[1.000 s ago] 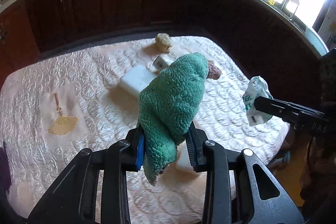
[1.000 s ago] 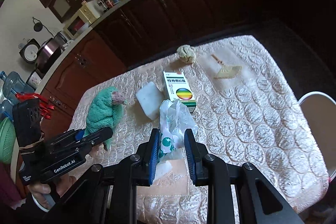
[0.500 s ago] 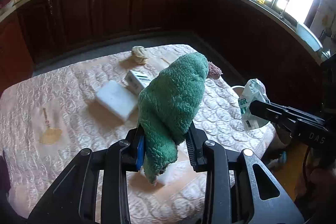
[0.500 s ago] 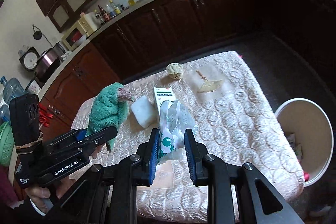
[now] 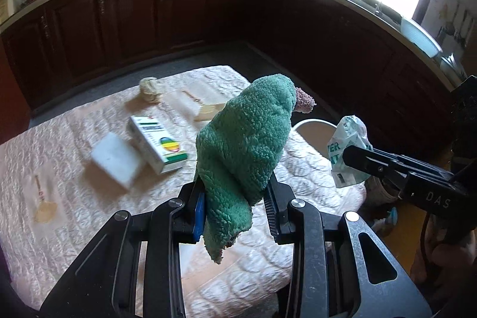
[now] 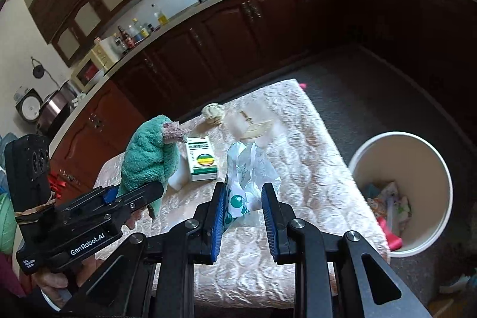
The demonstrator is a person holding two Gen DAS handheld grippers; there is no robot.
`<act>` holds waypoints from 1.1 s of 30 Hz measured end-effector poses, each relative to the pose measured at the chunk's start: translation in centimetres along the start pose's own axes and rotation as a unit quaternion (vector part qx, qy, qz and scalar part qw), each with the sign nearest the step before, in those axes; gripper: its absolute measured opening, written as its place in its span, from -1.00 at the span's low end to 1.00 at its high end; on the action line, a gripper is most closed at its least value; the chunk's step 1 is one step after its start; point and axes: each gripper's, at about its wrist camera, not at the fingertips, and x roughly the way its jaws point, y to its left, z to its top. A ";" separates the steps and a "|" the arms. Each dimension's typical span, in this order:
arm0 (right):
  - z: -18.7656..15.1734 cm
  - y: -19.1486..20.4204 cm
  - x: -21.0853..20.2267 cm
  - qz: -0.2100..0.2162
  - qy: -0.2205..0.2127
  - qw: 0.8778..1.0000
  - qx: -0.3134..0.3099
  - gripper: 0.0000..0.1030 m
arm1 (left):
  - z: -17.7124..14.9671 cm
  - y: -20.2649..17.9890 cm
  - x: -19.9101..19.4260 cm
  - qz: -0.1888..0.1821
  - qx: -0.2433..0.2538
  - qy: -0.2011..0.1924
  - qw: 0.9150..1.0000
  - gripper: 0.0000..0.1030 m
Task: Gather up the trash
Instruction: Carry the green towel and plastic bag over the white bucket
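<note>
Pinching: left gripper point(image 5: 235, 209) on fuzzy green cloth point(image 5: 247, 145) | right gripper point(image 6: 243, 206) on crinkly, seemingly plastic wrapper point(image 6: 249, 169)

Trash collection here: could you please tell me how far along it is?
Done: some trash already lies in the white bin. In hand: the left hand-held gripper grips a green cloth, the right hand-held gripper a crumpled wrapper. Left on the table: box, white block, paper ball.

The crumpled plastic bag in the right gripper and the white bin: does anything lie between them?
In the right wrist view, only the table's quilted cover lies between the plastic bag and the white bin.
</note>
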 end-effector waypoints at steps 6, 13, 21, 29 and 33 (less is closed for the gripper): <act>-0.1 -2.3 -1.4 -0.015 -0.009 1.000 0.017 -0.55 | 0.8 -2.7 1.1 -0.013 0.017 0.003 1.000 -0.41; -0.1 -5.3 -3.0 -0.033 -0.016 0.999 0.041 -0.55 | 1.4 -5.7 2.8 -0.031 0.035 0.016 0.999 -0.41; -0.6 -8.5 -4.4 -0.053 -0.022 0.996 0.072 -0.55 | 1.7 -8.6 5.0 -0.052 0.048 0.039 0.997 -0.41; -1.1 -11.9 -4.7 -0.076 -0.016 0.992 0.103 -0.55 | 1.9 -11.5 7.8 -0.066 0.062 0.067 0.994 -0.41; -1.5 -13.8 -4.3 -0.086 -0.008 0.989 0.120 -0.55 | 1.9 -12.6 9.7 -0.073 0.060 0.085 0.992 -0.41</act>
